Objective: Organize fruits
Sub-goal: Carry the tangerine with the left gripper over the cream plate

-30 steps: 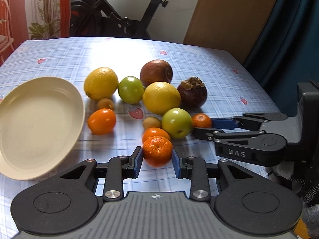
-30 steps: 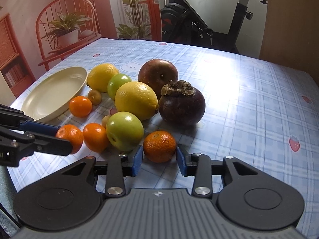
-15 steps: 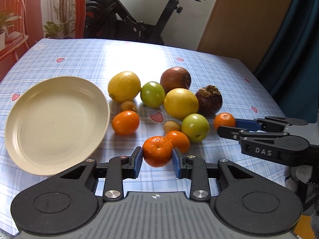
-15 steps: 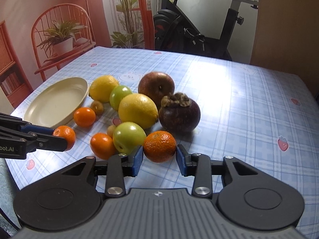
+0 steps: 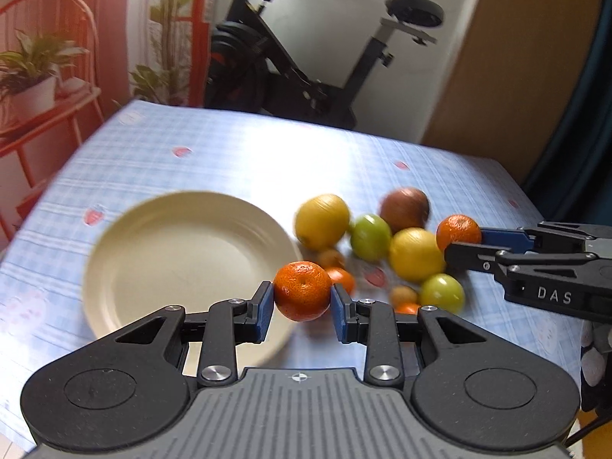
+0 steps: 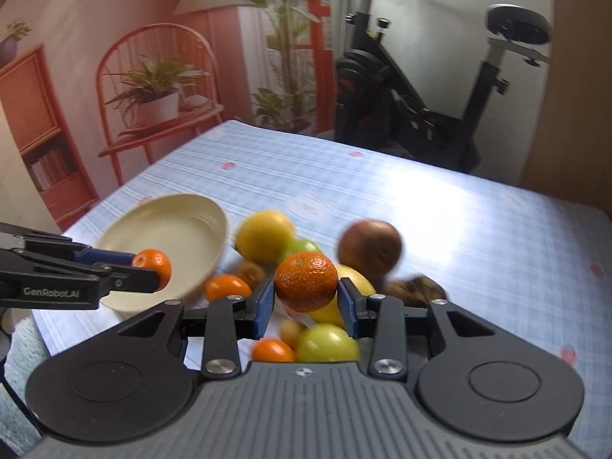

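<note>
My left gripper (image 5: 302, 315) is shut on a mandarin (image 5: 302, 291), held above the right rim of the cream plate (image 5: 183, 260). My right gripper (image 6: 306, 300) is shut on a second mandarin (image 6: 306, 281), lifted over the fruit pile. In the left wrist view the right gripper (image 5: 464, 243) shows at the right edge with its mandarin (image 5: 458, 231). In the right wrist view the left gripper (image 6: 147, 269) with its mandarin (image 6: 153, 266) hangs in front of the plate (image 6: 176, 237).
On the blue checked tablecloth (image 5: 214, 160) lie two lemons (image 5: 323, 222), green apples (image 5: 370, 236), a red apple (image 5: 405, 206), a mangosteen (image 6: 415, 288), loose mandarins (image 6: 226, 287) and small brown fruits. An exercise bike (image 5: 306, 72) and a plant shelf (image 6: 160, 111) stand beyond the table.
Both grippers have lifted their mandarins off the table and moved left. The left one has come from the pile to the plate's edge. The view has tilted up, showing more of the room.
</note>
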Demonstrator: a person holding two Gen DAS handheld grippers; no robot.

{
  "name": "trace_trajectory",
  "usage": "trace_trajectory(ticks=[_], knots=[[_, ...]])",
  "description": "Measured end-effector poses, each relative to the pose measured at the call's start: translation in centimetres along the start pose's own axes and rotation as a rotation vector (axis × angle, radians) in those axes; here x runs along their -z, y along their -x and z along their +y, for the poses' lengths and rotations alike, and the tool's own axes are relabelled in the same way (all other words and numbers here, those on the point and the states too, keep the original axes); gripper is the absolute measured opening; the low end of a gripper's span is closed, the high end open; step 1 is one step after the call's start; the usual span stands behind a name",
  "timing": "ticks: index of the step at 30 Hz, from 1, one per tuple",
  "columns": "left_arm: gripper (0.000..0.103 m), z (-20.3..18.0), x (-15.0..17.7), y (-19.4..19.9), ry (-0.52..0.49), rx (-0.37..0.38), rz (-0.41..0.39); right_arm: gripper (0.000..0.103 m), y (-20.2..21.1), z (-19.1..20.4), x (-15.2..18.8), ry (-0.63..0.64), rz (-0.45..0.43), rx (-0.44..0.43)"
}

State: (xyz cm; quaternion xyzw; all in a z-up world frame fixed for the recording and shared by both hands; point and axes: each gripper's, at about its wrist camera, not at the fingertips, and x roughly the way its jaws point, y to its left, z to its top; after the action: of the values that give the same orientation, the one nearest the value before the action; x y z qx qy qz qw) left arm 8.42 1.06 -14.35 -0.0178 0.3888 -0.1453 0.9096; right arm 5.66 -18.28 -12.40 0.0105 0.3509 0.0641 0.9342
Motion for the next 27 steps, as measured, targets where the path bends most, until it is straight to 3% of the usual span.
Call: trace_trajectory(ticks=[8,16,27], knots=[[0.034,4.2,-1.9,-0.9,0.030,-0.060,-0.022,0.039,-4.7,3.7,-2.8,0.070,0.014,-0.072],[0.034,9.2,-3.3,-3.3,0.076,-0.068,0.012,0.039,-10.8,7.2,-4.6,0.127,0.072,-0.149],[0.034,11.7,-3.7,-7.1,0.100,-0.066,0.074,0.039,-16.9,9.3,-5.2,0.151,0.136,-0.175]])
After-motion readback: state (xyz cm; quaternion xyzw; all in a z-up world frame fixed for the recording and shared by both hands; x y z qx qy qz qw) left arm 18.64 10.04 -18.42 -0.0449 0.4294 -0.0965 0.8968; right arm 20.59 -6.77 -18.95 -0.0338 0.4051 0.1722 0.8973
